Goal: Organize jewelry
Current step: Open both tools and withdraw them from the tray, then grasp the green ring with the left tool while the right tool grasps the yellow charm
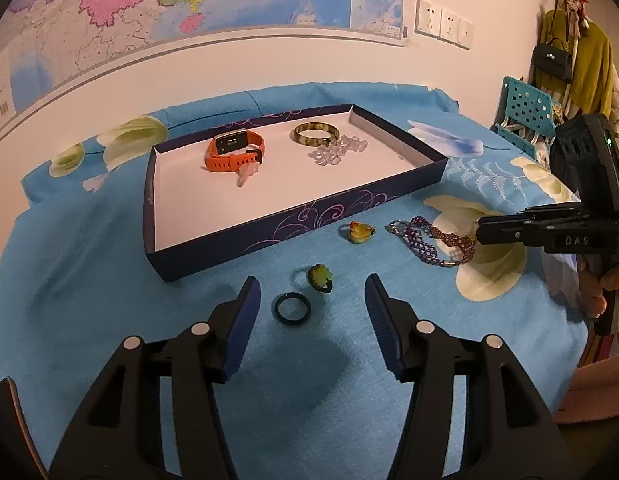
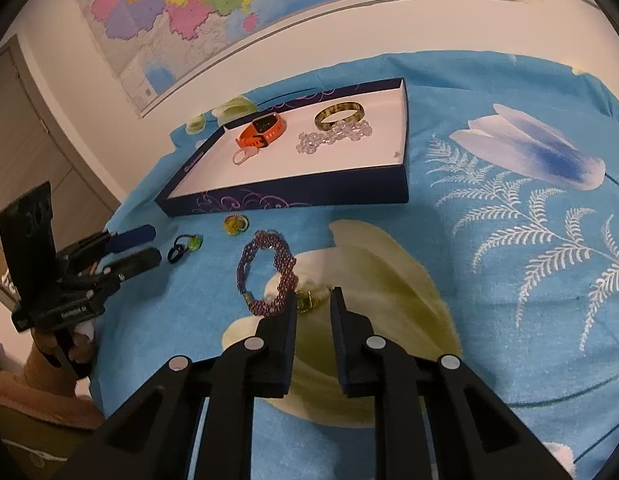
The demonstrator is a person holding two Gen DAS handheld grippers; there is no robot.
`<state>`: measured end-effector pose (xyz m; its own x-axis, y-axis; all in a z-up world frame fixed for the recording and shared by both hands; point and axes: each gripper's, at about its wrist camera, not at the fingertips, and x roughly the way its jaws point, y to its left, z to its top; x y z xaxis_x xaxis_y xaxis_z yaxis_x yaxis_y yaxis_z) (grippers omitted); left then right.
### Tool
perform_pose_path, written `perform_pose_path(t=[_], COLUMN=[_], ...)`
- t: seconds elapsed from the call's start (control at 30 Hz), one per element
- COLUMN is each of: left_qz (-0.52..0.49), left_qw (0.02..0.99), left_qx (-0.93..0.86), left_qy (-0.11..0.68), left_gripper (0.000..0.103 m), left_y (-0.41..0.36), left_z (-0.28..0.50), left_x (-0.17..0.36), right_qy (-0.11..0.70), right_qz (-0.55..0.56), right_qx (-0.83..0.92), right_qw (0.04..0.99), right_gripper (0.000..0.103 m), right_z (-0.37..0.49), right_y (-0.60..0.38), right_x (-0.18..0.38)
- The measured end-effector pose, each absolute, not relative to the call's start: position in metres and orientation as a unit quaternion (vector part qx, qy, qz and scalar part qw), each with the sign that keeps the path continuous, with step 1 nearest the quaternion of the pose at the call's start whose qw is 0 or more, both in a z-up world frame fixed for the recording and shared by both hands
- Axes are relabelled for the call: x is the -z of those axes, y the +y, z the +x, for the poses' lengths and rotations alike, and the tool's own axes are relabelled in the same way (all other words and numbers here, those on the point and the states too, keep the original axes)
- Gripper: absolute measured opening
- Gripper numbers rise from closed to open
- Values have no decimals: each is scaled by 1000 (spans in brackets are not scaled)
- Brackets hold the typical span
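In the left wrist view my left gripper (image 1: 311, 292) stands open just over the blue cloth. A dark ring (image 1: 290, 309) lies between its fingertips, untouched, with a green-stone ring (image 1: 319, 278) just beyond. Farther on lie a yellow ring (image 1: 359, 232) and a purple beaded bracelet (image 1: 433, 240). My right gripper (image 2: 314, 299) sits at the near end of the bracelet (image 2: 265, 272). Its jaws stand narrowly apart around a small gold-green piece (image 2: 307, 301), and a gap shows beside it. The navy box (image 1: 293, 220) holds an orange watch (image 1: 235, 150), a bangle (image 1: 315, 133), clear beads (image 1: 337, 150) and a pink ring (image 1: 247, 172).
The table wears a blue floral cloth (image 2: 509, 240). A map (image 1: 189, 0) covers the wall behind. A teal perforated rack (image 1: 525, 108) and hanging clothes and bags (image 1: 569, 60) stand at the far right. A hand (image 1: 605, 280) grips the right tool.
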<state>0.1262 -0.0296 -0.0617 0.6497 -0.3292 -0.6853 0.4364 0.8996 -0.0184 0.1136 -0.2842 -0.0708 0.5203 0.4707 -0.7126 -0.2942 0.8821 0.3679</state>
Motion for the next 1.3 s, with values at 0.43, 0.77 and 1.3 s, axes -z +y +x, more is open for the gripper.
perform_pose_path(t=[0.43,0.77,1.3], left_qz=[119,95,76], left_qw=[882,876,882], left_qx=[217,222,232], left_qy=[400,418,403], left_gripper=[46,19,14], left_y=[-55,-48,-43], left_z=[151,157,149], left_x=[76,80,71], right_qy=[436,439,408], right_qz=[88,85,73], right_qx=[-209,-209,-220], right_qw=[871,870,883], right_gripper=[18,1,1], right_z=[121,124,121], right_y=[-276,-277,-276], right_x=[72,74,55])
